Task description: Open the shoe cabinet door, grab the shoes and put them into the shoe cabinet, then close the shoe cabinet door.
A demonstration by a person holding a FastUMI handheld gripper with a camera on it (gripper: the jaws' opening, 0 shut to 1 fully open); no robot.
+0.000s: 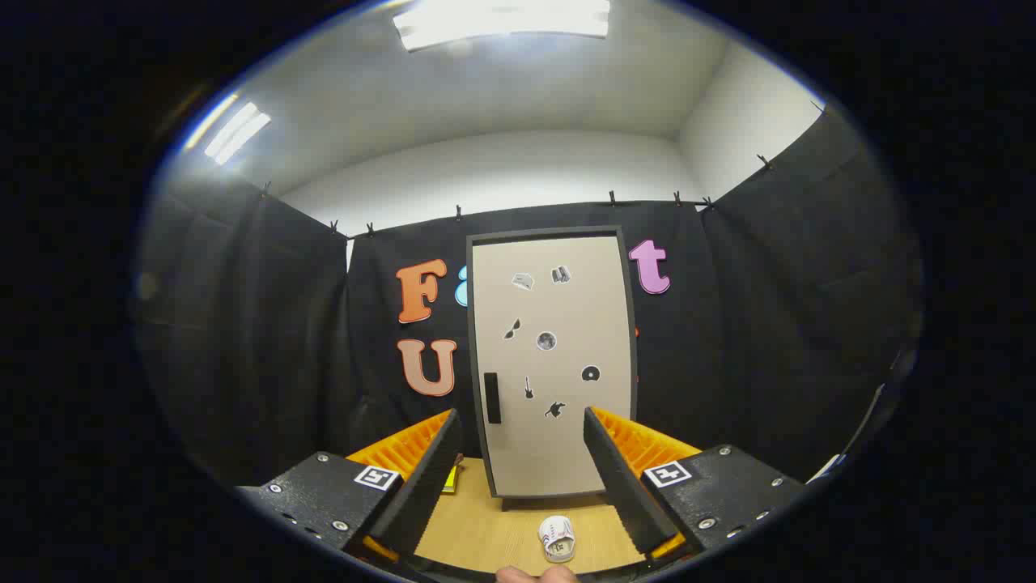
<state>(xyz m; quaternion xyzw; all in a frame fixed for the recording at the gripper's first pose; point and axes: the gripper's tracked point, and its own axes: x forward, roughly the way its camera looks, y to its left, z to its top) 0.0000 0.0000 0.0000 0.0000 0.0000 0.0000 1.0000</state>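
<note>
1. Claw fingers are seen spread wide apart with nothing held between them, raised above the bench and aimed straight at the cabinet; this wide, empty stance is judged to suit an approach to the door before anything is picked up.
2. A small shoe cabinet stands upright at the far edge of the bench, directly beyond the fingers and framed in the gap between them. Its pale door is shut, so the opening step is judged not yet done.
3. A dark handle is set on the door's left edge, just beyond the left finger, likely placed there so the door swings from that side.
4. A small white shoe lies on the bench near its front edge, between the fingers and below them, apart from the cabinet's foot.
5. A small yellow object lies beside the left finger, too hidden to identify.
6. Fingertips of a hand are glimpsed just in front of the shoe.
</note>
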